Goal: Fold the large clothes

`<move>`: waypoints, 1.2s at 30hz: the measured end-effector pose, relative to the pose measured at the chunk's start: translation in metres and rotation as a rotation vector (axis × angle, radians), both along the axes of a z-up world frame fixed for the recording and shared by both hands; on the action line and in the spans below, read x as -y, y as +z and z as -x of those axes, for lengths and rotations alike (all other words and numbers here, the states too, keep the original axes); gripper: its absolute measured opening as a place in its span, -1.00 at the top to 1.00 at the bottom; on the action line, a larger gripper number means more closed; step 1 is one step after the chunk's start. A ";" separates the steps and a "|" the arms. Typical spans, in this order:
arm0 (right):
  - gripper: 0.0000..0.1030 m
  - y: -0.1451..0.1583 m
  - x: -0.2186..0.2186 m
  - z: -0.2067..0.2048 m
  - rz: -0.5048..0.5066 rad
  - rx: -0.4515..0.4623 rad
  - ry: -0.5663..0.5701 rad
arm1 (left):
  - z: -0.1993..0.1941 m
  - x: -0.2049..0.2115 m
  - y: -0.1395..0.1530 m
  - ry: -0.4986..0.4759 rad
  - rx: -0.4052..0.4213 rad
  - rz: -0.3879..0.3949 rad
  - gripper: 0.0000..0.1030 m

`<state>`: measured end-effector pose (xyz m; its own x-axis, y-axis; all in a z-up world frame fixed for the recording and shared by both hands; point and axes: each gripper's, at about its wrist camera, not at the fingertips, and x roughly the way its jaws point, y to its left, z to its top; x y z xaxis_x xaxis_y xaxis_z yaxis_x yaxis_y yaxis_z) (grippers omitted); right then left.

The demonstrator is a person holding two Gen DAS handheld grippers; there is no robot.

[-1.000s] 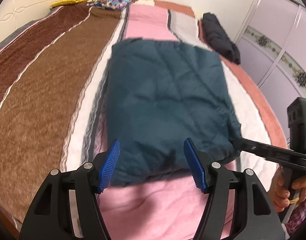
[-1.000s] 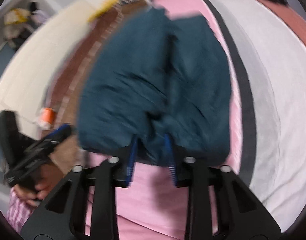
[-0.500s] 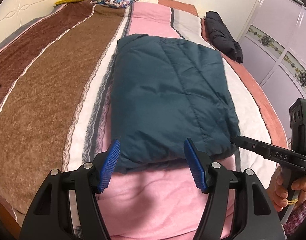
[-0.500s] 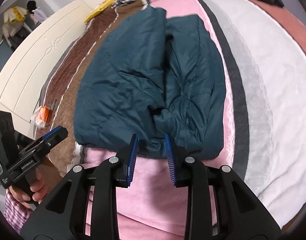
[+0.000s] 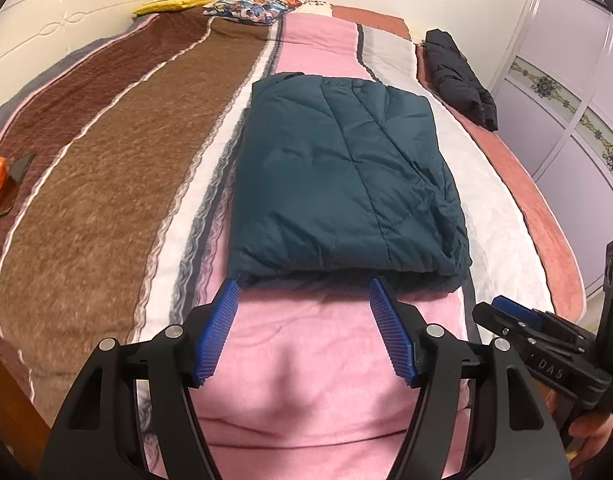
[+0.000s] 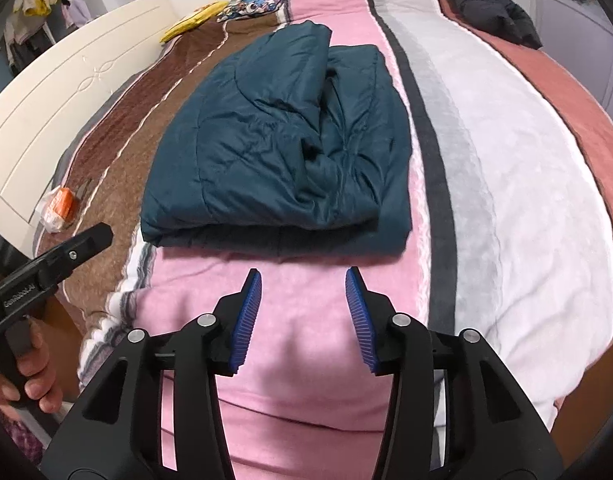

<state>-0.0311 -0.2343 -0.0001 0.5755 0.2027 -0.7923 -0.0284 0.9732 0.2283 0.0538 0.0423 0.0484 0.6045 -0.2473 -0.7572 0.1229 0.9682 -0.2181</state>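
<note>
The dark teal padded jacket (image 5: 346, 184) lies folded into a thick rectangle on the pink stripe of the striped bedspread (image 5: 106, 184), its near edge facing both cameras. From the right wrist view the top layer looks bunched and creased toward the right side, with a fold running lengthwise — not quite flat. The left gripper (image 5: 304, 328) hangs just short of the near edge, jaws spread wide and holding nothing; the right gripper (image 6: 302, 312) sits a little further back over bare pink cloth, likewise released and empty. By my reading the fold itself is done, and the step in hand is letting go and checking the result. The next move probably calls for smoothing that rumpled right side, or turning to the black garment (image 5: 460, 76) lying near the far right edge of the bed.
</note>
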 end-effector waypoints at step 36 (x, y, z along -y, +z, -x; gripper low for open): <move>-0.23 -0.021 -0.028 0.049 0.168 -0.025 0.003 | 0.057 0.009 -0.026 0.094 -0.073 -0.097 -0.22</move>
